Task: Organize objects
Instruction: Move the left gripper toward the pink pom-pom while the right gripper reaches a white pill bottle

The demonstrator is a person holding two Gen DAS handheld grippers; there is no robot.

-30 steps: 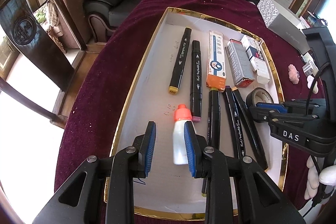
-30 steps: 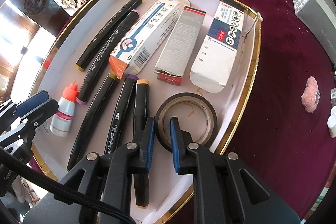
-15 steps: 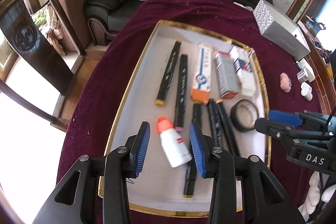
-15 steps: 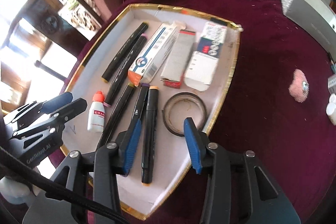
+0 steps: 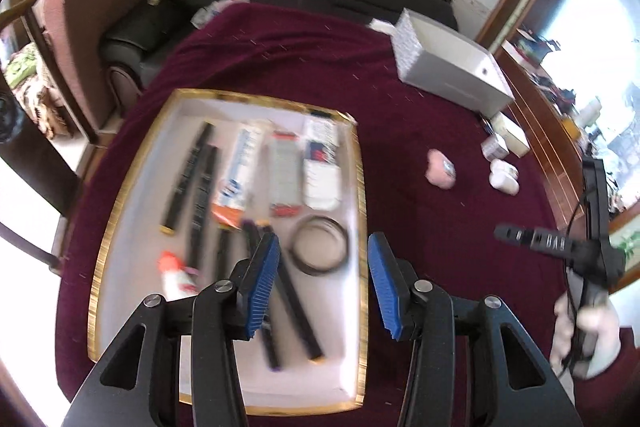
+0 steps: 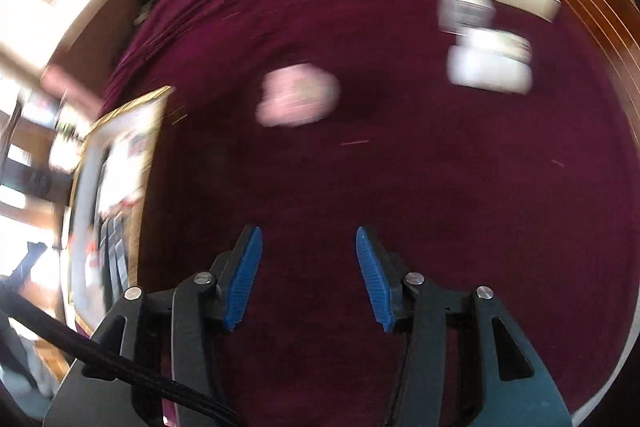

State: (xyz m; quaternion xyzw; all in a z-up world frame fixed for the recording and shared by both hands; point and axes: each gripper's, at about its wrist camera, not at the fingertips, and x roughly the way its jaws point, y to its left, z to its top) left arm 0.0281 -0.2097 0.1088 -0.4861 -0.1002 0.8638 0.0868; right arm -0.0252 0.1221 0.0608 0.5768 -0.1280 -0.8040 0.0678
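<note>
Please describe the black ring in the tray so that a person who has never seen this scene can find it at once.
Look at the white tray with the gold rim on the dark red cloth. The black ring lies flat near the tray's right edge, just below the three small boxes. It is the only round, hollow thing there; its neighbours are straight markers and boxes.

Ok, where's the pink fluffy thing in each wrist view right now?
Left wrist: the pink fluffy thing lies on the maroon cloth, right of the gold-rimmed tray, upper right of centre.
Right wrist: blurred, above centre, ahead of the open tongs.
Shared landmark: the tray's gold rim, at far left in the right wrist view.
</note>
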